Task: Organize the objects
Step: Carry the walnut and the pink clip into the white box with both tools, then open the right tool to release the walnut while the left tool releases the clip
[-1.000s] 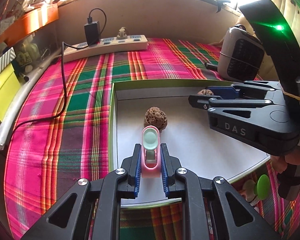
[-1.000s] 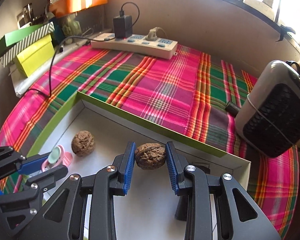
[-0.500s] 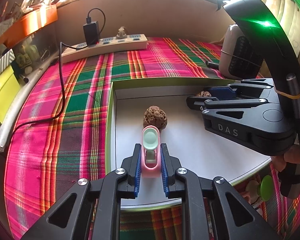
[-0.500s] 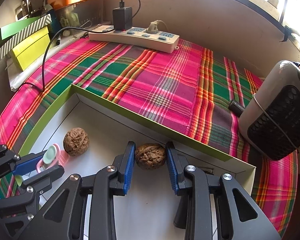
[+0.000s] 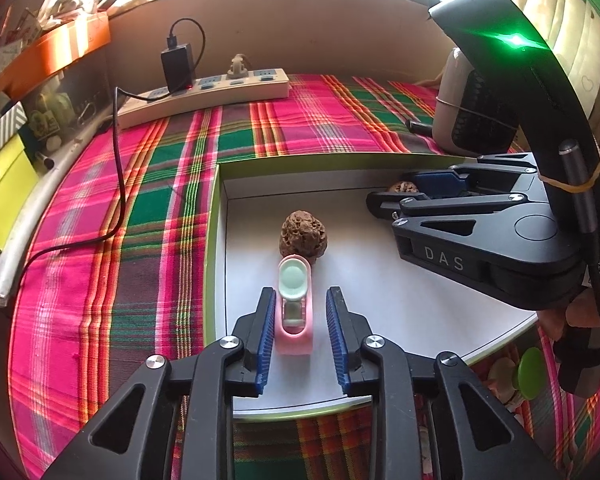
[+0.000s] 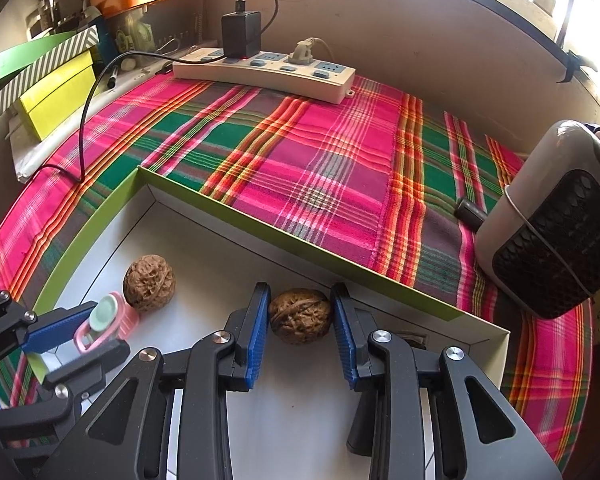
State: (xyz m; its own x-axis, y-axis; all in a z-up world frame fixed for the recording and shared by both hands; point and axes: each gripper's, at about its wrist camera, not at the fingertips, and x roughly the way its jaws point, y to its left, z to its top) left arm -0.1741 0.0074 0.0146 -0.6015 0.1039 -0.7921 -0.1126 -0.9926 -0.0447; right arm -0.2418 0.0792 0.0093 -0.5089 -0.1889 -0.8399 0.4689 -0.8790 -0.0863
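A shallow white box with a green rim (image 5: 214, 248) lies on the plaid cloth. In it, a pink clip-like piece with a mint cap (image 5: 295, 308) rests flat between the open fingers of my left gripper (image 5: 301, 332), with gaps on both sides. A rough brown walnut (image 5: 303, 232) sits just beyond it. My right gripper (image 6: 301, 320) straddles a second walnut (image 6: 301, 315) near the box's far wall (image 6: 340, 270); its pads stand at the nut's sides, and the nut rests on the floor. The first walnut (image 6: 149, 283) and the pink piece (image 6: 106, 320) show at left.
A white power strip (image 5: 204, 92) with a black charger and trailing cable lies at the back. A small grey heater (image 6: 548, 220) stands at the right. Yellow and striped boxes (image 6: 48, 80) sit at the left edge. A green-topped item (image 5: 530, 372) lies outside the box.
My left gripper has opened and let go of the pink piece, which now lies on the box floor. The right gripper has widened slightly around its walnut.
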